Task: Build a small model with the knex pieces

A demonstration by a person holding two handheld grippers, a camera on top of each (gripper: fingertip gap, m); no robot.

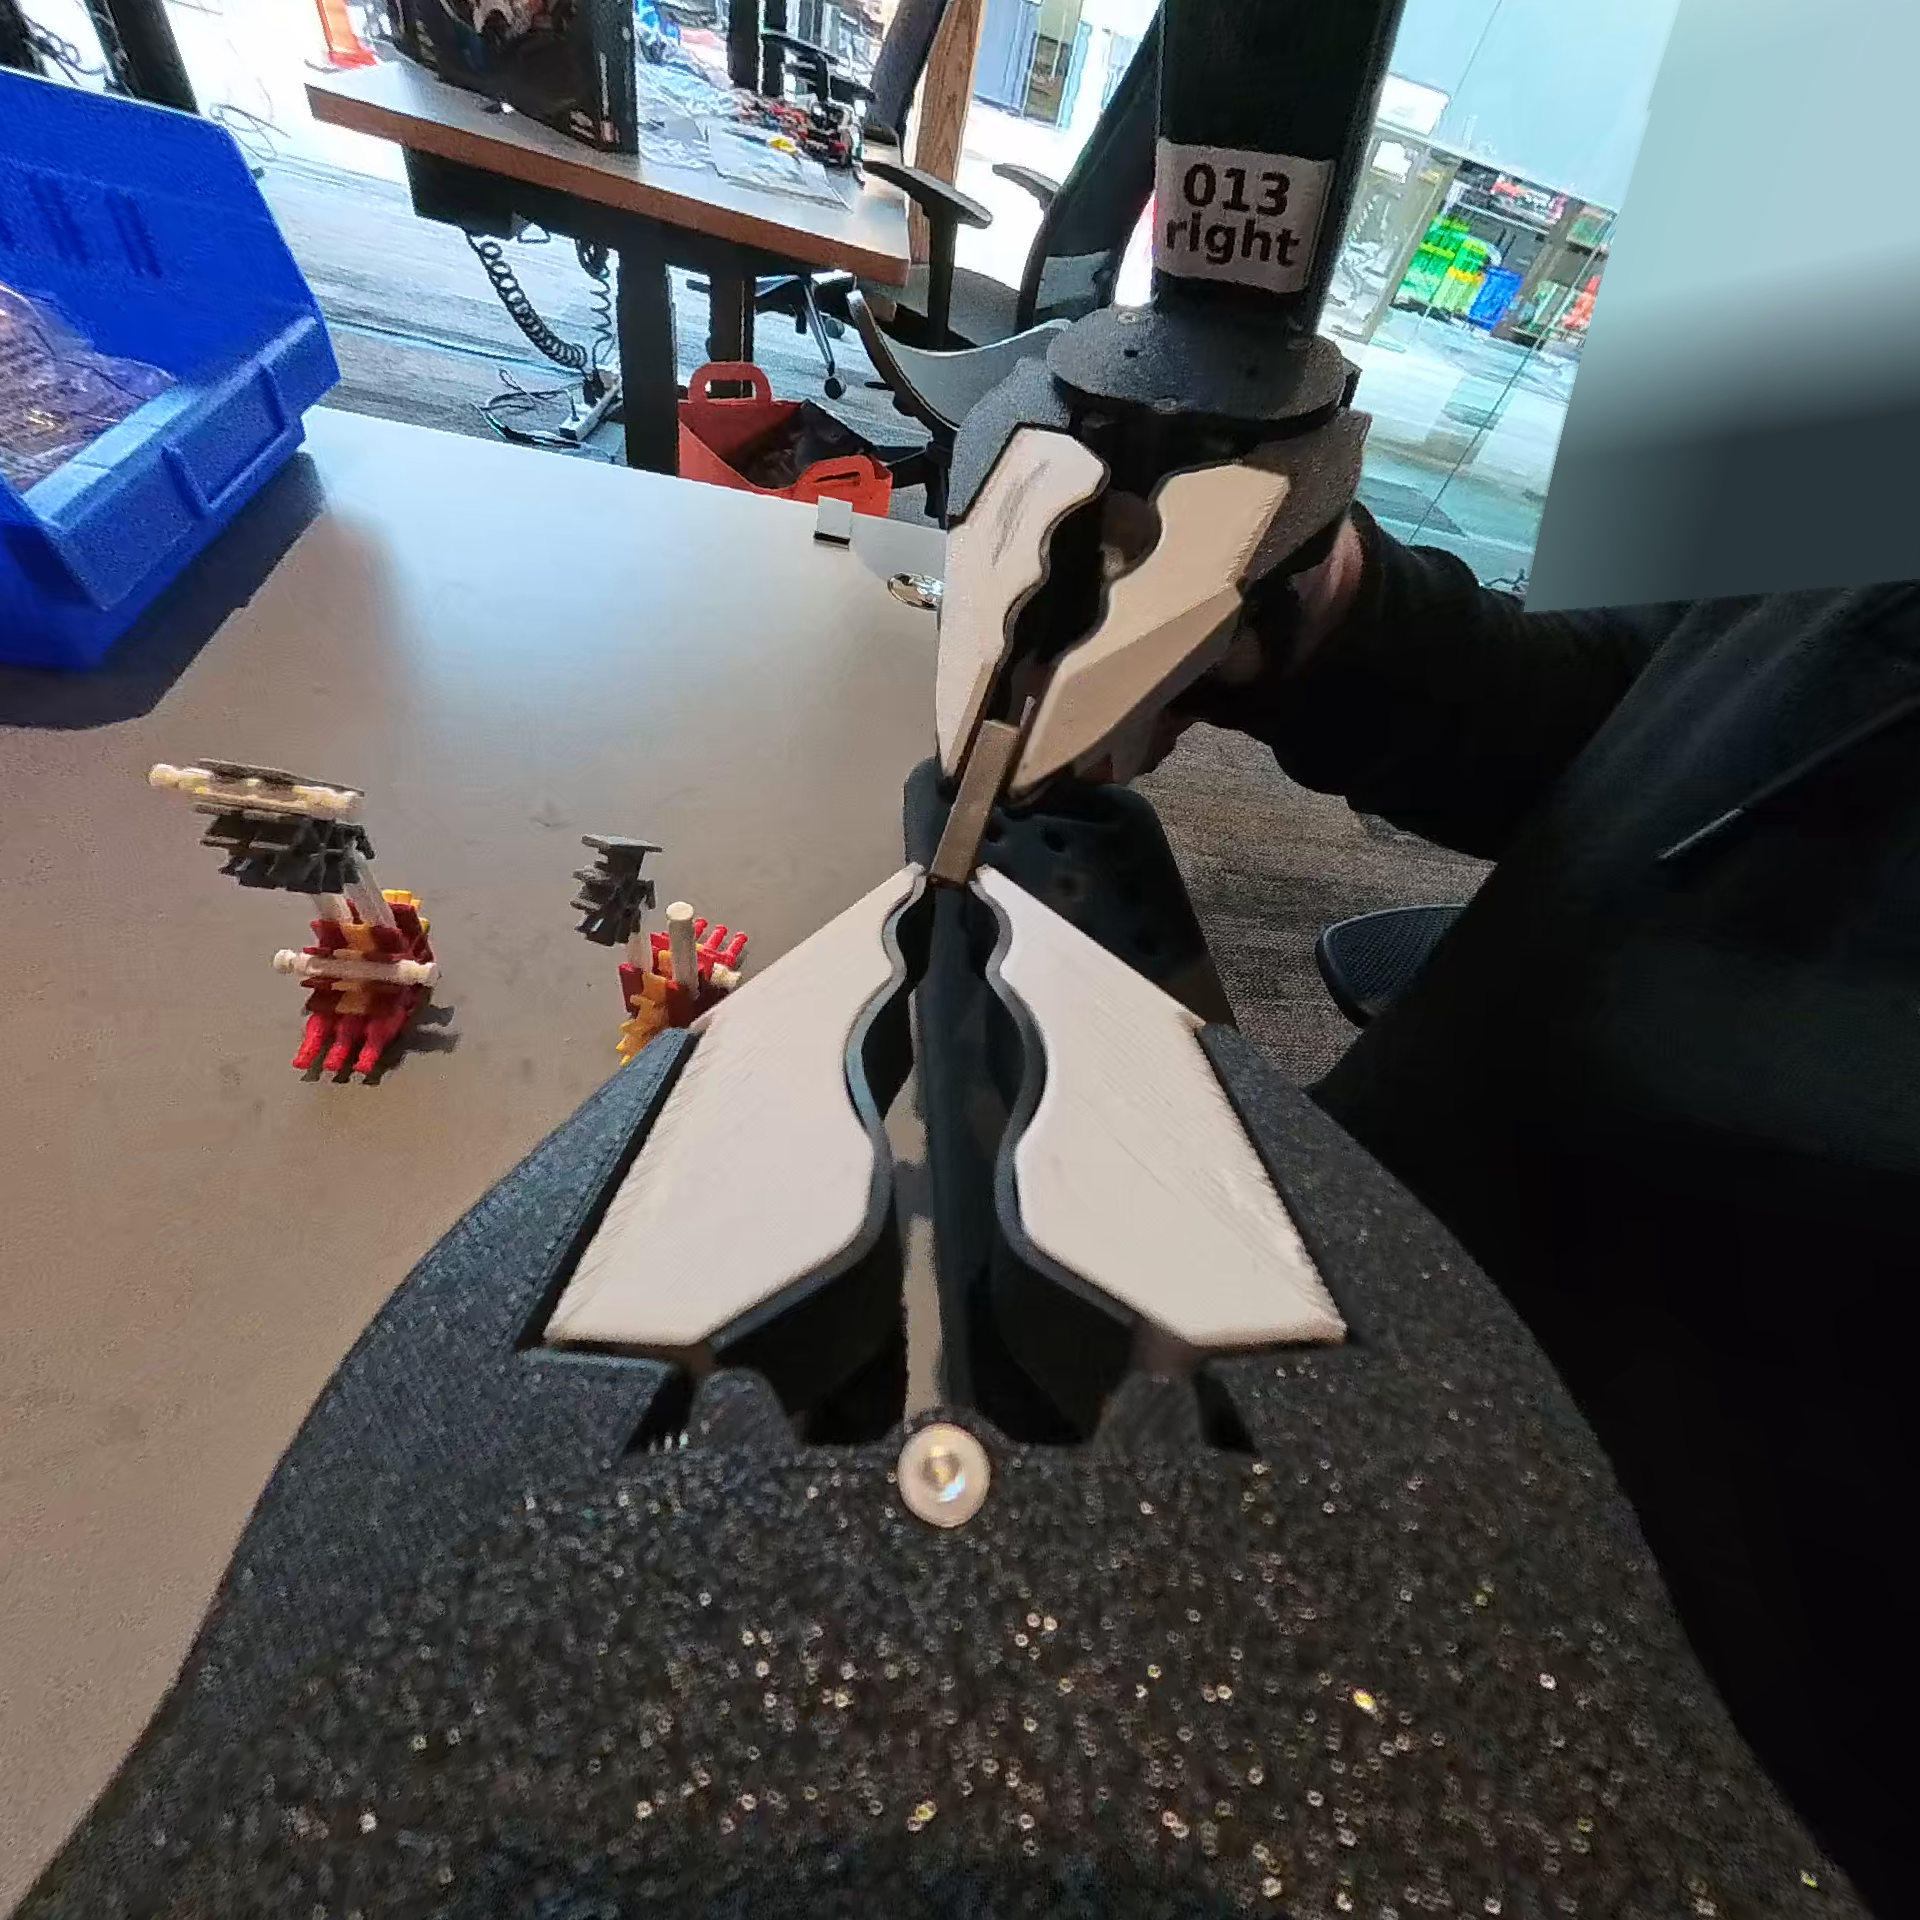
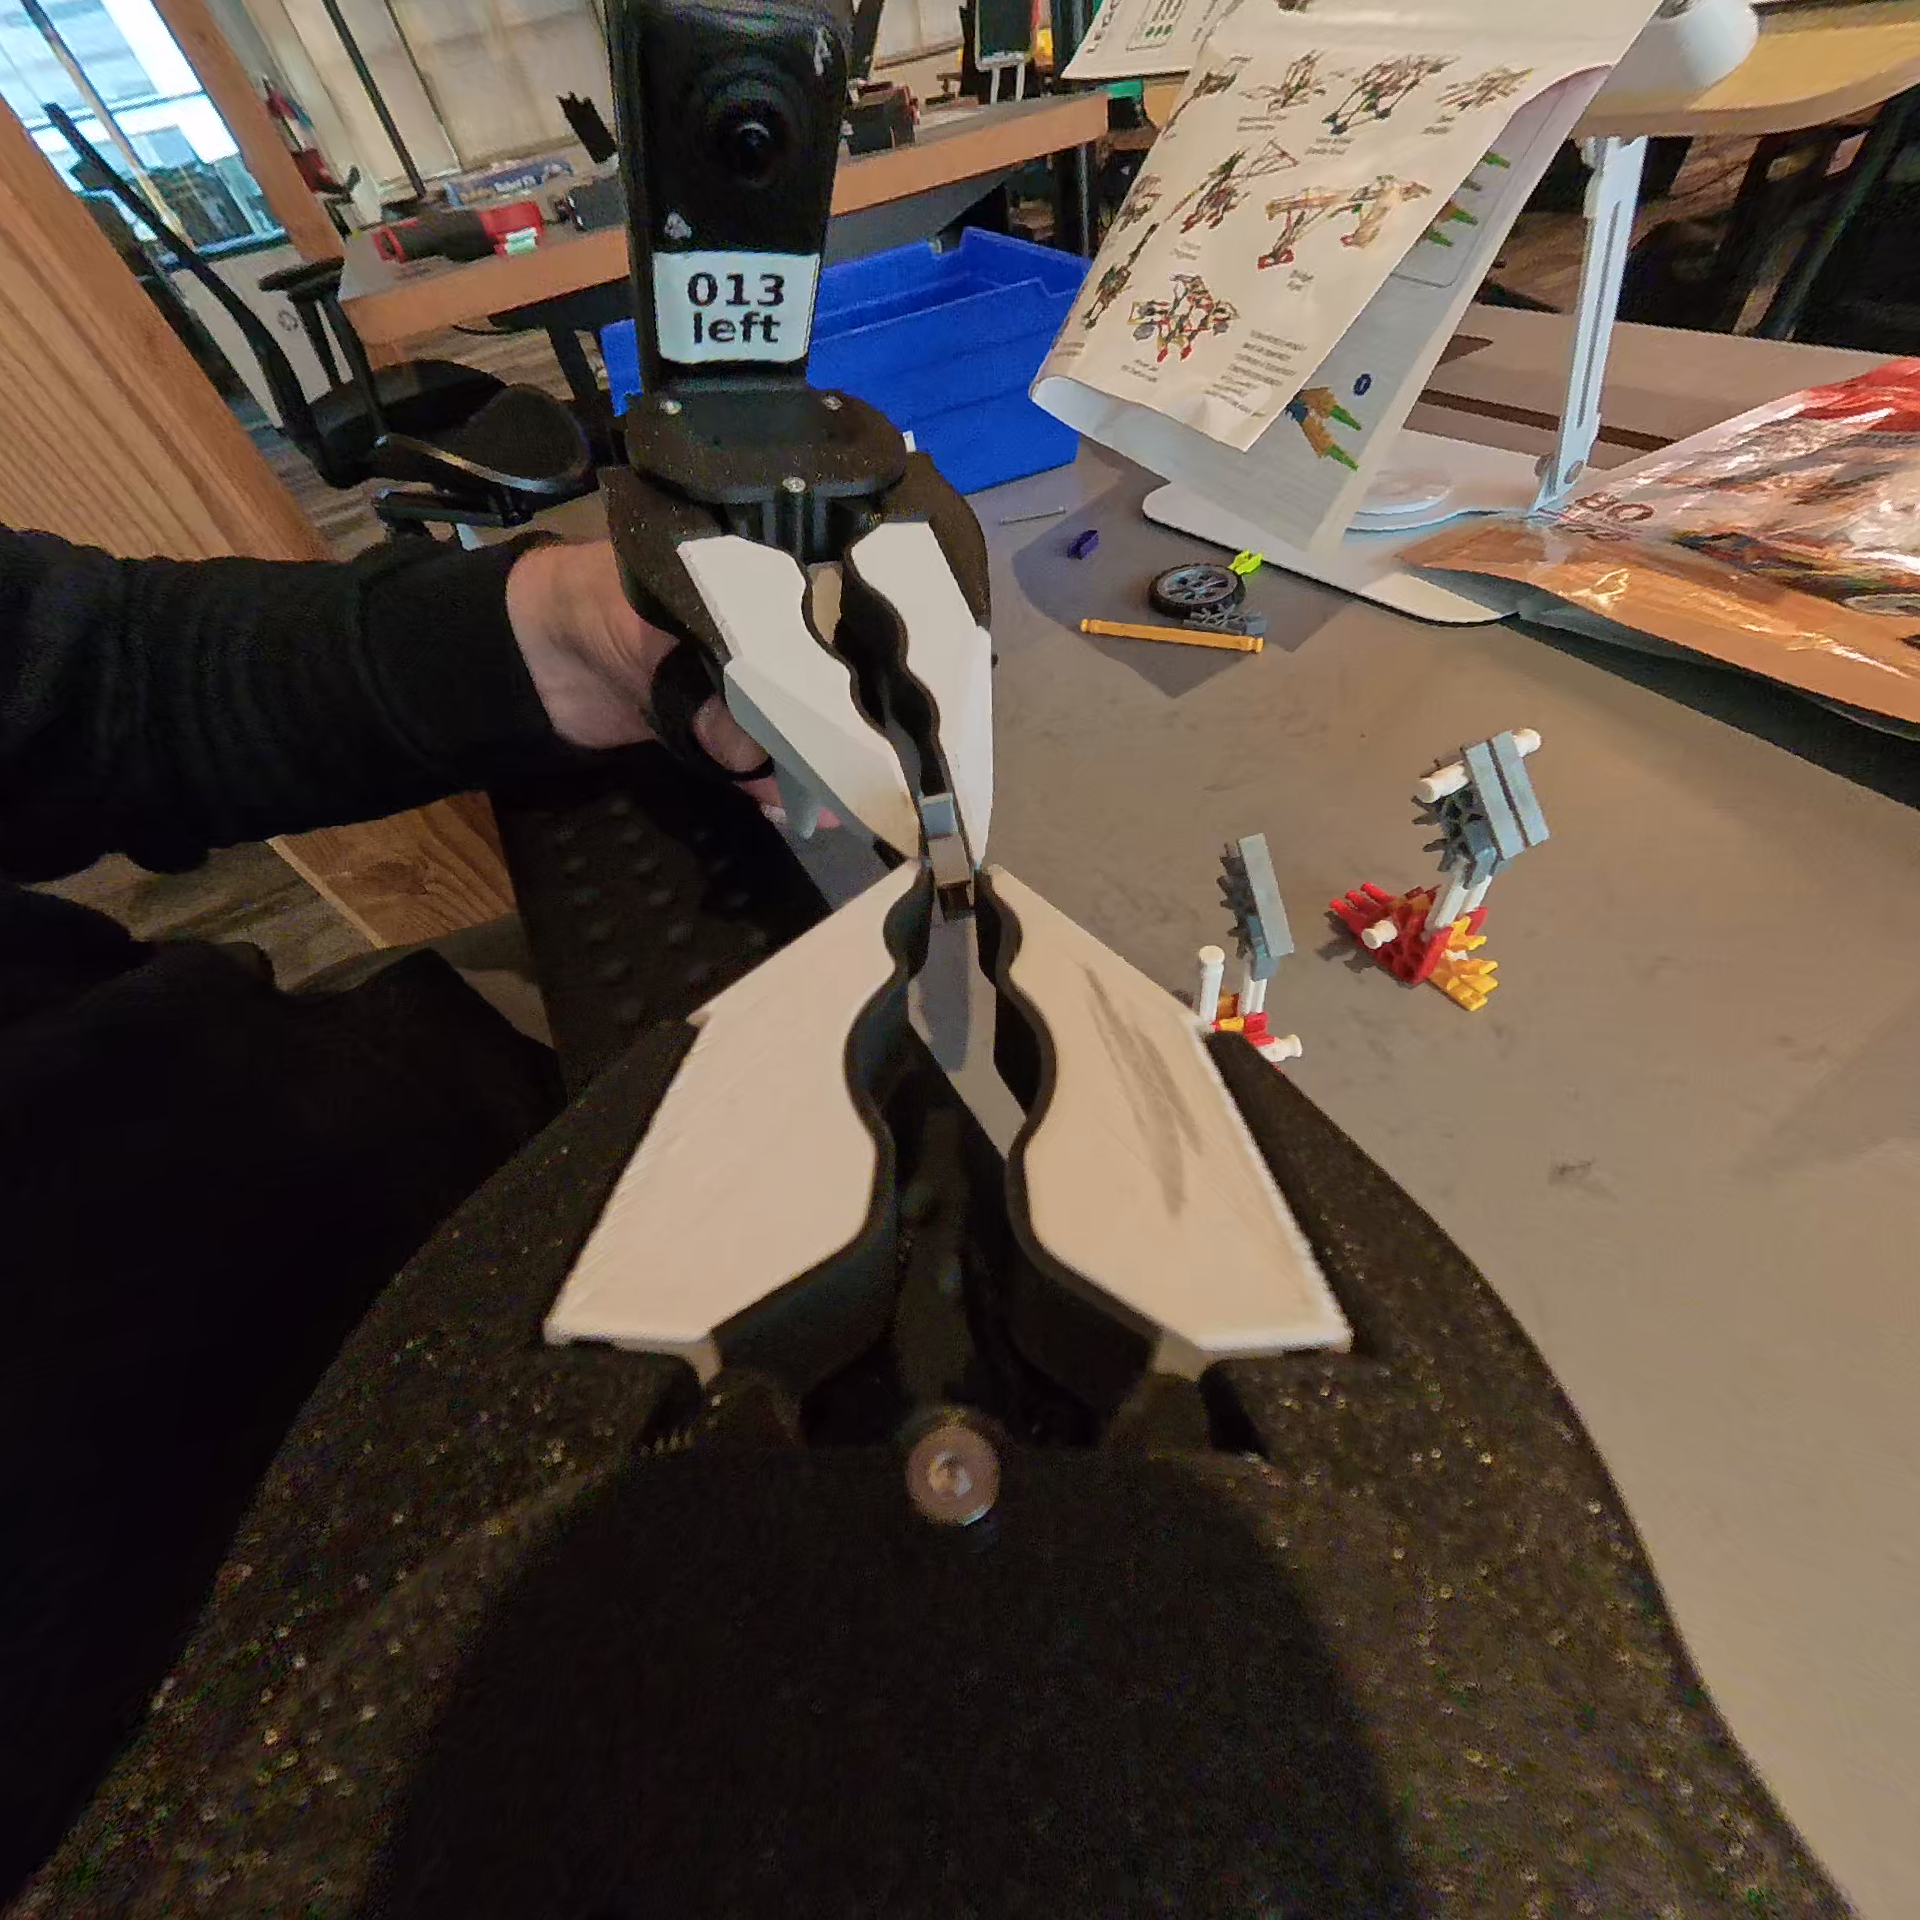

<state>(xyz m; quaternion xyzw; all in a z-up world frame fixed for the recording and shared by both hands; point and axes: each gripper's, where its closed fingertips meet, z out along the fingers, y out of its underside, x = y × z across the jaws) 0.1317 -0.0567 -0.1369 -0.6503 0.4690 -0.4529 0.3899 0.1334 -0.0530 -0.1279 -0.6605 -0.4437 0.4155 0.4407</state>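
Observation:
Both grippers meet tip to tip, off the near edge of the grey table [image 1: 520,644]. My left gripper [image 1: 951,878] is shut on one end of a small grey bar-shaped toy piece [image 1: 971,805]. My right gripper [image 1: 987,774] is shut on its other end. In the right wrist view the right gripper [image 2: 951,894], the grey piece [image 2: 948,857] and the left gripper [image 2: 943,821] line up the same way. Two small red, yellow, white and grey toy assemblies [image 1: 353,935] [image 1: 665,956] stand on the table beside the grippers, and show in the right wrist view too [image 2: 1257,956] [image 2: 1455,883].
A blue bin [image 1: 135,364] [image 2: 935,343] sits at the table's far side. An instruction booklet on a white stand [image 2: 1278,239], a plastic bag [image 2: 1714,551], a small wheel [image 2: 1195,590], a yellow rod [image 2: 1169,634] and a purple piece [image 2: 1083,542] lie beyond. A person's dark sleeves flank the grippers. Less than 4 cm separates the two grippers' tips.

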